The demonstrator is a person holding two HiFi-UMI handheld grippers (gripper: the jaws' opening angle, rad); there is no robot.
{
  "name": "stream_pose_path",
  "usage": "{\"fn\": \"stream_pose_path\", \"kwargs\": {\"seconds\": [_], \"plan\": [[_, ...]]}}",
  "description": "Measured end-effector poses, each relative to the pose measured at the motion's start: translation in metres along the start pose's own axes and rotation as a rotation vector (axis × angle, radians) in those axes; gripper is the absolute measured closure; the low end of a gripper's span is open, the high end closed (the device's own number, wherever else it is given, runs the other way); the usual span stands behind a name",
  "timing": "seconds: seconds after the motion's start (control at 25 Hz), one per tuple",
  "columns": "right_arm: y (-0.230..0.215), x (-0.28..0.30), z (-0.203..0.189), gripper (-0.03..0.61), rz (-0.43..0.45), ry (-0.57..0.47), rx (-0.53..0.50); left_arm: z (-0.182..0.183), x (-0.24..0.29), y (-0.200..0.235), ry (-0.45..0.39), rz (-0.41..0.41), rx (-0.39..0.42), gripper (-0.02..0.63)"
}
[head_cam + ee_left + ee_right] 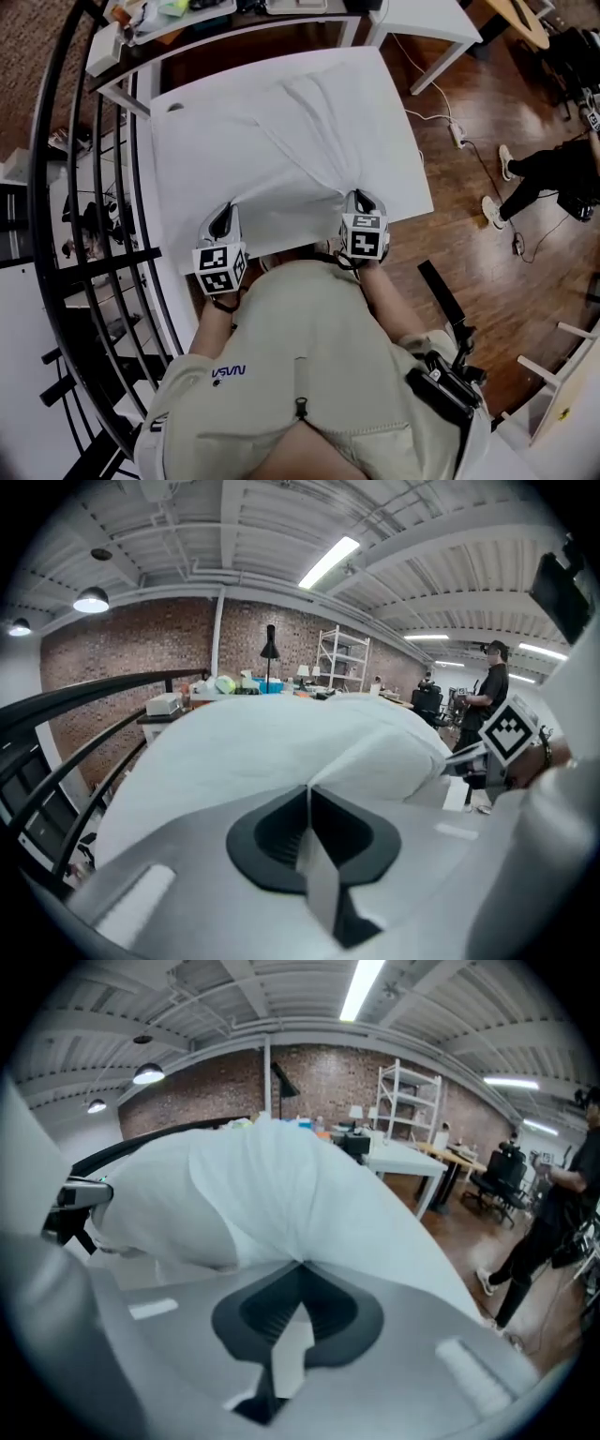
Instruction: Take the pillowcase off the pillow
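Item: white pillowcase (300, 141), on pillow, flat on white desk (178, 159). We had left tool (307, 794) and right tool (300, 1265) each clamped on near-edge fabric, well apart.

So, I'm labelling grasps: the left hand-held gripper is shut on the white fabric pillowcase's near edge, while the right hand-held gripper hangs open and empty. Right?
No: the right hand-held gripper is not open and empty. The right gripper view shows its jaws shut on the white fabric pillowcase too. The left hand-held gripper is shut on it, as stated.
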State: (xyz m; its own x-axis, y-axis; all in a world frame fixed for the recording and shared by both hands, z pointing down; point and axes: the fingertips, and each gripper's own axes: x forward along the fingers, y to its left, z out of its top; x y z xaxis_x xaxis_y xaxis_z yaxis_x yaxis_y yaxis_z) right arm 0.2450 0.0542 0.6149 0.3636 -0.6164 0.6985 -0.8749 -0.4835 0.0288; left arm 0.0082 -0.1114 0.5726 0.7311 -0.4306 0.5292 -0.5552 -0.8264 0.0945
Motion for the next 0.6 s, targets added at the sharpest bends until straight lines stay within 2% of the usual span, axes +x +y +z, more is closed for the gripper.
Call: {"fn": "stream_pose_path", "kwargs": {"seconds": [0.16, 0.4, 0.48, 0.6], "plan": [[0.002, 0.007, -0.008, 0.574, 0.006, 0.026, -0.037, -0.020, 0.011, -0.005, 0.026, -0.009, -0.044, 0.594], [0.009, -0.003, 0.004, 0.553, 0.058, 0.011, -0.100, 0.001, 0.008, -0.019, -0.005, 0.007, 0.086, 0.567], [0.013, -0.014, 0.011, 0.521, 0.080, -0.009, -0.131, 0.014, -0.002, -0.025, -0.024, 0.007, 0.110, 0.544], [0.022, -0.033, 0.030, 0.508, 0.129, -0.063, -0.161, 0.037, -0.016, -0.037, -0.064, -0.015, 0.127, 0.529]]}}
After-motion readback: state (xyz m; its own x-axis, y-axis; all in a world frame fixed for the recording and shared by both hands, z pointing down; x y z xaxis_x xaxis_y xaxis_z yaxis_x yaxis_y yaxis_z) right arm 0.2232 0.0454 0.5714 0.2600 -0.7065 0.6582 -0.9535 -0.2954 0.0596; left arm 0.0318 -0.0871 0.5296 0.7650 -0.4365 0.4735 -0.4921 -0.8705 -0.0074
